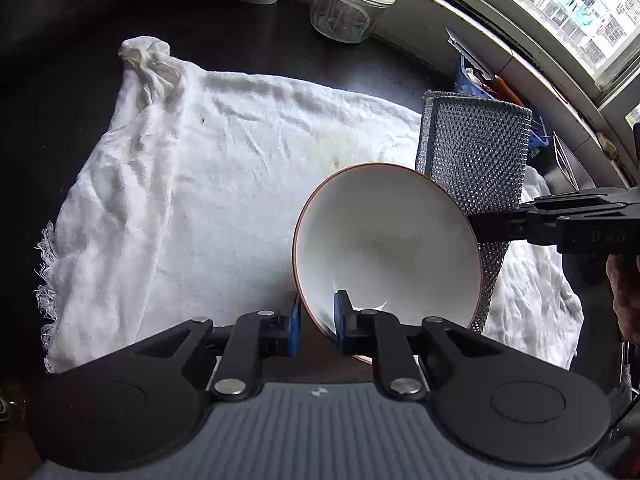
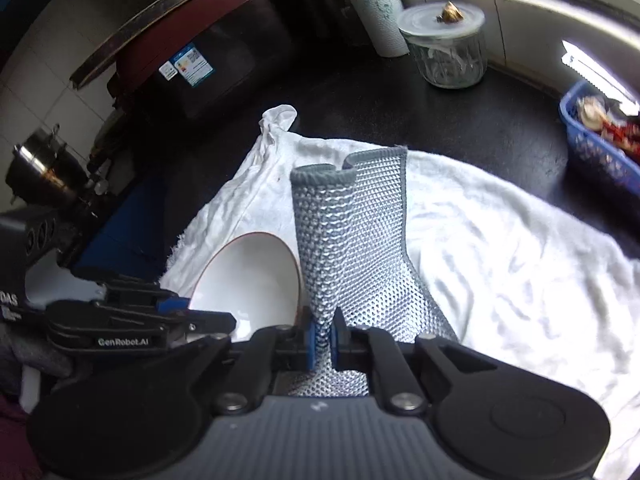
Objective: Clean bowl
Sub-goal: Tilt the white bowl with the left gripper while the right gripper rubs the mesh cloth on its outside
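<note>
Left gripper (image 1: 317,320) pinching bowl (image 1: 386,240) rim; right gripper (image 2: 321,338) clamping mesh cloth (image 2: 352,240); wiping about to begin; next, cloth into bowl.

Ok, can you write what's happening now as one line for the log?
left gripper: shut on bowl rim, tilted | right gripper: shut on scrubbing cloth, beside bowl | under: white towel
</note>
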`<state>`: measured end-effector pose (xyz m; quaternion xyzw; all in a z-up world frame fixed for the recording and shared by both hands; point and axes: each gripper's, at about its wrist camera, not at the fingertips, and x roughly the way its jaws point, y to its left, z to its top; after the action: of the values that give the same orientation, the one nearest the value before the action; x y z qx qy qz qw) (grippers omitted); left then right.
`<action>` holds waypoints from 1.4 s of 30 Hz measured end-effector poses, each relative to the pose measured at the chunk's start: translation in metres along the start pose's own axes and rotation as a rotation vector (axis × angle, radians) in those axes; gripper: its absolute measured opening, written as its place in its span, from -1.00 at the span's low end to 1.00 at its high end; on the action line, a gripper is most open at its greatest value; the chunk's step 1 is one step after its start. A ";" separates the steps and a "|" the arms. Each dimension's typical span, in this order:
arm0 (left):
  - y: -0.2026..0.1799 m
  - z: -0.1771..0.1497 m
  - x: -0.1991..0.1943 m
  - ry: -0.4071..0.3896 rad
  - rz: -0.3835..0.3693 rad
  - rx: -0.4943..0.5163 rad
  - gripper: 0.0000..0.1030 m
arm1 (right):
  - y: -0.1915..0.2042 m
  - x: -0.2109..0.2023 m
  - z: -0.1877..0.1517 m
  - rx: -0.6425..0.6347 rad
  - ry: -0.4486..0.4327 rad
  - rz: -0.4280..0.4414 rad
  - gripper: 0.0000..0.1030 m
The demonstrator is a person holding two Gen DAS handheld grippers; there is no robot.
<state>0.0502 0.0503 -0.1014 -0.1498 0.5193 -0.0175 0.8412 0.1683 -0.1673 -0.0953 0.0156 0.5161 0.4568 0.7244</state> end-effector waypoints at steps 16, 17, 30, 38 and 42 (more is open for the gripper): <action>-0.082 -0.019 -0.009 -0.295 0.086 0.705 -0.79 | 0.004 -0.004 0.000 -0.098 -0.027 0.045 -0.85; -0.090 -0.025 -0.010 -0.326 0.092 0.778 -0.80 | 0.003 -0.006 0.001 -0.091 -0.037 0.041 -0.85; -0.109 -0.068 0.012 -0.546 0.374 1.233 -0.85 | 0.000 -0.025 -0.011 -0.184 -0.002 0.066 -0.82; -0.098 -0.078 0.016 -0.592 0.378 1.387 -0.83 | 0.011 -0.021 -0.010 -0.282 0.062 0.029 -0.75; -0.097 -0.075 0.016 -0.595 0.370 1.392 -0.84 | 0.012 -0.021 -0.012 -0.305 0.082 0.028 -0.60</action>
<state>0.0039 -0.0625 -0.1206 0.5033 0.1576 -0.1579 0.8348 0.1507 -0.1802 -0.0796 -0.1059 0.4697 0.5402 0.6902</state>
